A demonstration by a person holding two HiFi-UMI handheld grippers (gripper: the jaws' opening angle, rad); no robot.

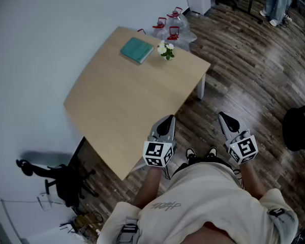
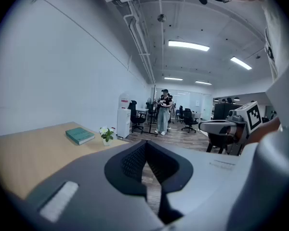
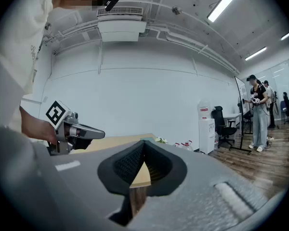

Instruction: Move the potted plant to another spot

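Observation:
The small potted plant with white flowers stands near the far corner of the wooden table, right next to a teal book. It shows small in the left gripper view and tiny in the right gripper view. Both grippers hover at the near end, far from the plant. My left gripper hangs over the table's near corner, its jaws shut with nothing between them. My right gripper is over the floor to the right of the table, also shut and empty.
Water bottles with red handles lie on the floor behind the table's far corner. A black office chair stands at the lower left, another dark chair at the right. A water dispenser and a standing person are further back.

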